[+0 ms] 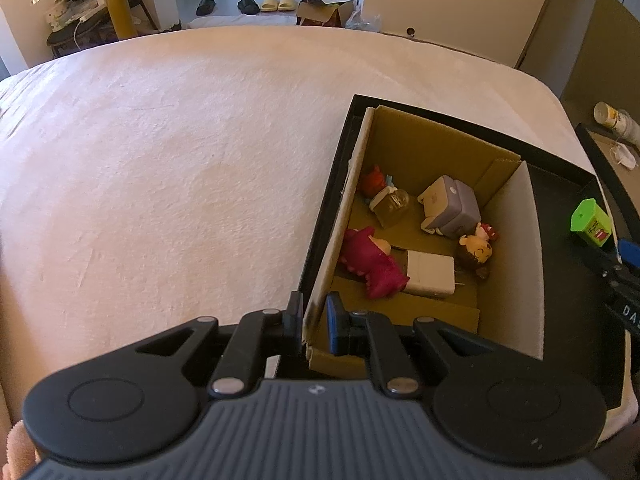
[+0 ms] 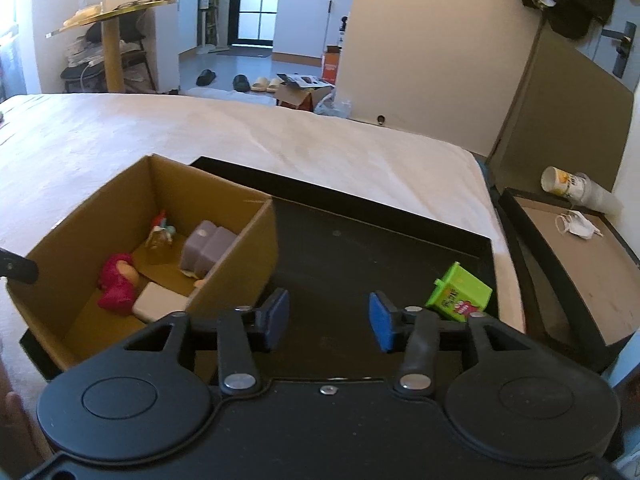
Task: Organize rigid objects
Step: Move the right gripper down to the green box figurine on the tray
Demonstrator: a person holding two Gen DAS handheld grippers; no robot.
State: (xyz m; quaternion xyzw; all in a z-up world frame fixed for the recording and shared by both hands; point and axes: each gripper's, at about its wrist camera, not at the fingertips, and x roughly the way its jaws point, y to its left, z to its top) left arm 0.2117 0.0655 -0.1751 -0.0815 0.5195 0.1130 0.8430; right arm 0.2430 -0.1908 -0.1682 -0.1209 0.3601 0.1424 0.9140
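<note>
An open cardboard box (image 1: 400, 148) stands in the left part of a black tray (image 1: 568, 208) on the bed. My left gripper (image 1: 315, 316) is shut on the box's near left wall, one pad inside and one outside. Inside lie a magenta dinosaur figure (image 1: 372, 264), a white block (image 1: 432, 272), a grey-purple block (image 1: 452, 204), a small doll (image 1: 476, 250) and a brown bottle (image 1: 390, 204). My right gripper (image 2: 329, 320) hangs open over the bare tray (image 2: 360, 248), right of the box (image 2: 240, 256), with nothing between its pads. A green box (image 2: 460, 294) sits just right of it.
A cream blanket (image 1: 180, 180) covers the bed to the left and beyond the tray. The bed's right edge runs close to the tray. Past it stands a low side table (image 2: 580, 280) with a paper cup (image 2: 568, 184) and a crumpled mask (image 2: 580, 226).
</note>
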